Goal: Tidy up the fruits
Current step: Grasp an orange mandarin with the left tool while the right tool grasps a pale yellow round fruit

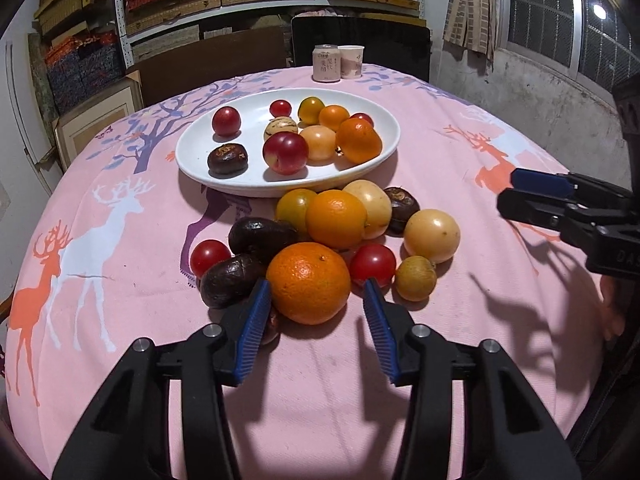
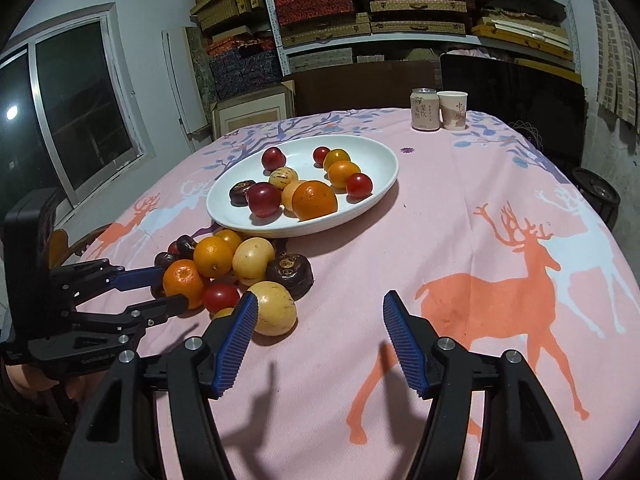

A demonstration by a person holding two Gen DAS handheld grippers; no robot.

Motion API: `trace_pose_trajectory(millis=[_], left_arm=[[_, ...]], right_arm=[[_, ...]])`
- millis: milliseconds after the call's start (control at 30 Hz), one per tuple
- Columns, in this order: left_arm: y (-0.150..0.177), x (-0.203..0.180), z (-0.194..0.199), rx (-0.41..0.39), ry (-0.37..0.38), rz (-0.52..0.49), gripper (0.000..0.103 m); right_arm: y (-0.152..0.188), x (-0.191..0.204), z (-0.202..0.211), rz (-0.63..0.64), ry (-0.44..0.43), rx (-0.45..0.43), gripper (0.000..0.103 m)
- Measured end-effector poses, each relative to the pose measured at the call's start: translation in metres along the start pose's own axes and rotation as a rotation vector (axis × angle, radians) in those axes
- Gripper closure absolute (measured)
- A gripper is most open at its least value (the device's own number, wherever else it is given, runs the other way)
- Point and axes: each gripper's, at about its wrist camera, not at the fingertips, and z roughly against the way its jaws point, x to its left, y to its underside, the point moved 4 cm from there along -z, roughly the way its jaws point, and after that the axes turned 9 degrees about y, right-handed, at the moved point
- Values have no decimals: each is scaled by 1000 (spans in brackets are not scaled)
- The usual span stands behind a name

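A white oval plate [image 1: 192,156] [image 2: 380,152] holds several fruits: oranges, red plums, yellow fruits and a dark one. In front of it a pile of loose fruit lies on the pink cloth. My left gripper [image 1: 316,286] [image 2: 160,290] is open, its fingers on either side of the nearest large orange [image 1: 308,282] [image 2: 182,280], not closed on it. My right gripper [image 2: 318,300] [image 1: 508,190] is open and empty over the cloth, right of the pile, beside a yellow fruit [image 2: 276,308].
A drink can [image 1: 326,63] [image 2: 425,109] and a paper cup [image 1: 351,61] [image 2: 453,110] stand at the table's far edge. Shelves of boxes and a dark chair back stand behind the table. A window is at the side.
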Motion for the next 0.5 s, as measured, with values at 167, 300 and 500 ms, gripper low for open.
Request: trace_pose_trajectory(millis=[167,300,500], left_arm=[[-6,-10,-13,55,-24,-71,36],[-7,-9,-14,56,-46,-71,45],[5,-5,5,23,23,-26,60]], right_arm=[[1,2,-1,1,-9,7,37],[2,2,0,1,-12,5,38],[3,0,-1,-6,-12,13,37]])
